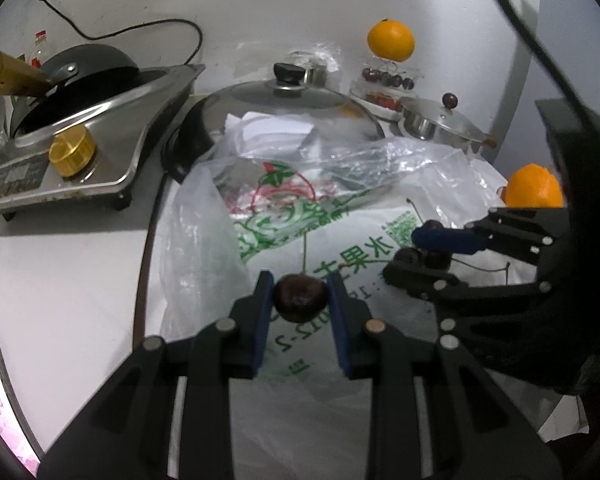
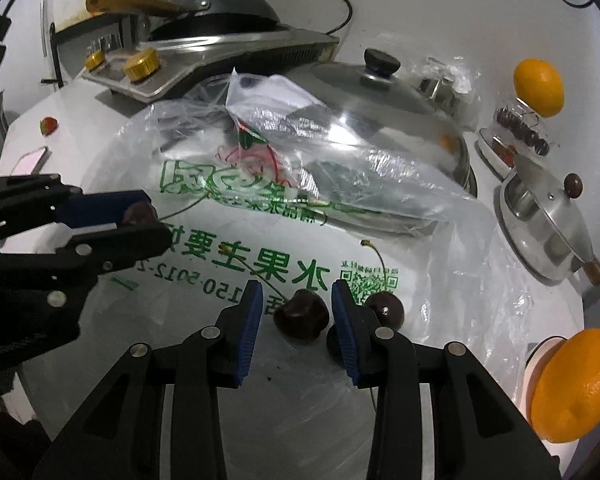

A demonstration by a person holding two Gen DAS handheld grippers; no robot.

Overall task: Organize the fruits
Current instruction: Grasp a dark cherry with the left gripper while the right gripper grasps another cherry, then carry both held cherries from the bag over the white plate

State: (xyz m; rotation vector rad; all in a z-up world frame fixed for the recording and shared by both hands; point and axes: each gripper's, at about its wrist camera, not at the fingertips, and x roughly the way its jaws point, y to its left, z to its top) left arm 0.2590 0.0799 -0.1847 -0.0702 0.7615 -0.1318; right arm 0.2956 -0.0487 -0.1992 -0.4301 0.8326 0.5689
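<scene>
Jaws of left gripper (image 1: 300, 298) clamped on glossy, near-black, long-stemmed cherry (image 1: 300, 298); right gripper (image 2: 296, 316) apart.

At the lower right edge of the right wrist view, an orange (image 2: 576, 384) is cut off; a third cherry (image 2: 334, 340) hides behind the right finger.

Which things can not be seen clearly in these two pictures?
- Third cherry, right wrist view: mostly hidden behind the right claw.
- Fruit under the near orange, both views: too small and blurred to name surely.
- Contents of the big lidded pan: hidden by glare and the plastic bag.
</scene>
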